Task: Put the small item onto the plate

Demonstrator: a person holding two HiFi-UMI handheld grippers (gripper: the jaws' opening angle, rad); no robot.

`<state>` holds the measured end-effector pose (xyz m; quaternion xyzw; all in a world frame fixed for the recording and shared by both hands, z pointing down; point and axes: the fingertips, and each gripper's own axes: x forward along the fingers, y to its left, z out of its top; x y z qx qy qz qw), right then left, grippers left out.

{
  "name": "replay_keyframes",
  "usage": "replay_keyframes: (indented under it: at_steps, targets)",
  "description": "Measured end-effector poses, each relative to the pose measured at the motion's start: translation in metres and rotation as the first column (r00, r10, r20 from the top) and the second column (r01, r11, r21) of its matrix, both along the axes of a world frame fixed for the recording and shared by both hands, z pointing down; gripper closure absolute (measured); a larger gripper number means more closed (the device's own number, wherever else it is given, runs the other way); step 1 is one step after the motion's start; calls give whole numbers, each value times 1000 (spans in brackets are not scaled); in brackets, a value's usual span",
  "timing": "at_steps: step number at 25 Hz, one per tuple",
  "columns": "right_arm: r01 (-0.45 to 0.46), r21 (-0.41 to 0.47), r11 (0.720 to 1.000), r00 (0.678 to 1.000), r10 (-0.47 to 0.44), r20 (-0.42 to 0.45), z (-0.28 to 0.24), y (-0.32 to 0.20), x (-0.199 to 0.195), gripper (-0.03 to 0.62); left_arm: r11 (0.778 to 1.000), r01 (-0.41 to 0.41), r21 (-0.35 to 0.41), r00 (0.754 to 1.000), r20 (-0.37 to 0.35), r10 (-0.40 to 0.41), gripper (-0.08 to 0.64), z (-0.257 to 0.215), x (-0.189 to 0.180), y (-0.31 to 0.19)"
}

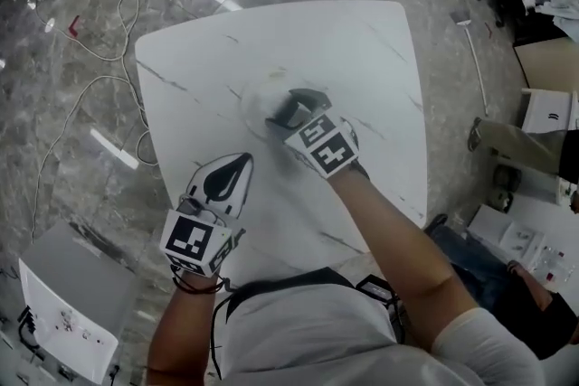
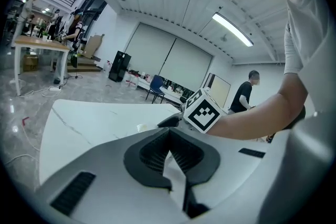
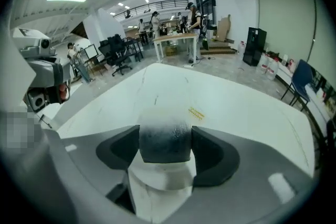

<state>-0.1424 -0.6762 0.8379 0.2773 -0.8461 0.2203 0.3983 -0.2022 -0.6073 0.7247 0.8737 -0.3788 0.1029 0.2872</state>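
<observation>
Head view: one white, grey-veined table (image 1: 371, 59) and two grippers. The right gripper (image 1: 289, 109) reaches out over one pale round plate (image 1: 256, 97), which is faint and blurred against the tabletop. The left gripper (image 1: 237, 165) hangs nearer the person, apart from the plate.

Left gripper view: its jaws are pressed together with nothing between them.

Right gripper view: the jaws are clamped on the one small item (image 3: 164, 139) — dark above, white below, perhaps a little cup. Beyond it, one yellow sticker (image 3: 196, 113) lies on the table — its print is too small to read.
</observation>
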Motion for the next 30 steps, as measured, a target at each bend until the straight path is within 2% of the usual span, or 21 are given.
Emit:
replay_keyframes:
  at_steps: [3,8,17,23,27,29,30]
  targets:
    - [60,24,998,993,-57,-100,12,-7,-2,299,999,8,-34,1000,-7,-8,555,15,-1,5]
    - [110,-24,994,979,-112,-170,27,-9,-8,302,998,20,-64,1000,-6,-20,555,27,-7,13]
    - [92,-39,995,985,-96,-144,27,-7,-9,299,997,35,-63,999,-6,-36,555,24,-18,18]
    - [68,59,996,997,-66,-43,-20,1,-8,305,998,36,-45,999,-1,-36,555,11,-14,28]
    - [102,122,987,993,-108,46,-64,32,-5,378,999,39,-7,999,1,-39,555,-9,-3,46]
    - [130,154,979,987,-143,78,-87,55,-1,491,999,37,15,999,6,-37,555,-24,4,55]
    - [139,172,975,982,-158,101,-100,66,0,526,999,40,28,999,9,-41,555,-33,7,60]
